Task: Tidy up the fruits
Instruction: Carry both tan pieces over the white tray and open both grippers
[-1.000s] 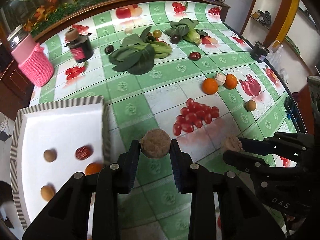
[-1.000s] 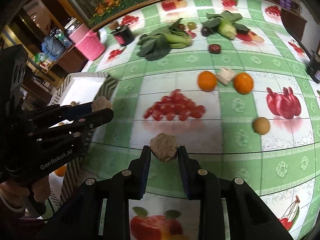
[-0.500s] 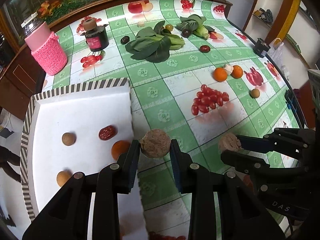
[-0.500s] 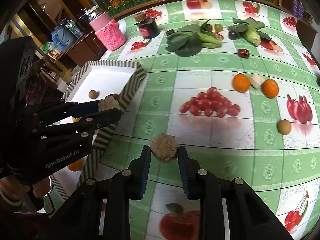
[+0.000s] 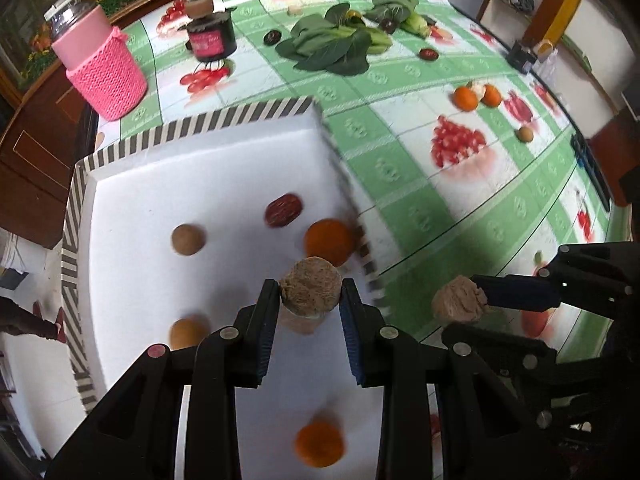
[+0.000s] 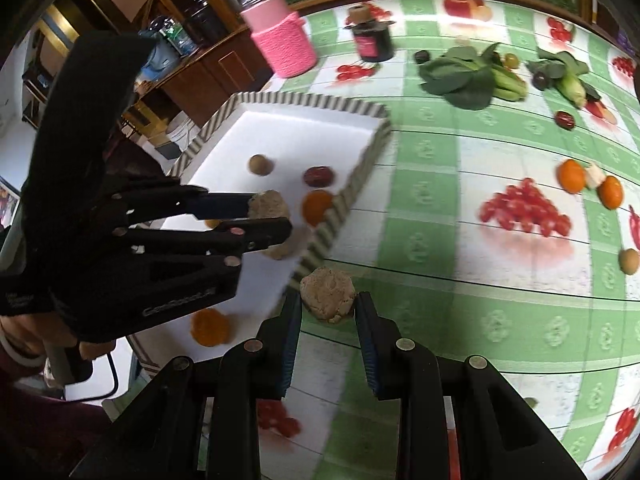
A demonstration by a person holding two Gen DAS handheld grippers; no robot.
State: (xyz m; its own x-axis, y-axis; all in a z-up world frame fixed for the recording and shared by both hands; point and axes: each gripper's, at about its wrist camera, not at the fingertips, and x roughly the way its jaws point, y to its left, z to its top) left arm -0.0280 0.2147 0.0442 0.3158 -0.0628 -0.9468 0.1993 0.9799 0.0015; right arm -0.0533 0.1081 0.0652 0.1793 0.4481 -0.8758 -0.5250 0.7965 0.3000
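Note:
My left gripper (image 5: 310, 294) is shut on a rough brown fruit (image 5: 311, 291) and holds it above the white striped-rim tray (image 5: 200, 128), near its right side. My right gripper (image 6: 328, 300) is shut on a second brown fruit (image 6: 328, 294), above the tablecloth just right of the tray (image 6: 360, 108). The tray holds two oranges (image 5: 329, 241), a red date (image 5: 283, 210) and two small brown fruits (image 5: 188, 239). The right gripper also shows in the left wrist view (image 5: 460, 310), and the left gripper in the right wrist view (image 6: 268, 216).
On the green fruit-print tablecloth lie two oranges (image 6: 572, 176) beside a white piece, a small brown fruit (image 6: 628, 261), a red date (image 6: 565, 119), leafy greens (image 6: 464, 76) and corn (image 6: 572, 88). A pink knit-sleeved jar (image 5: 100, 64) and a dark jar (image 5: 210, 36) stand at the back.
Both grippers have moved left with their brown fruits. The left one has gone from over the tablecloth to over the tray; the right one has come close to the tray's right edge.

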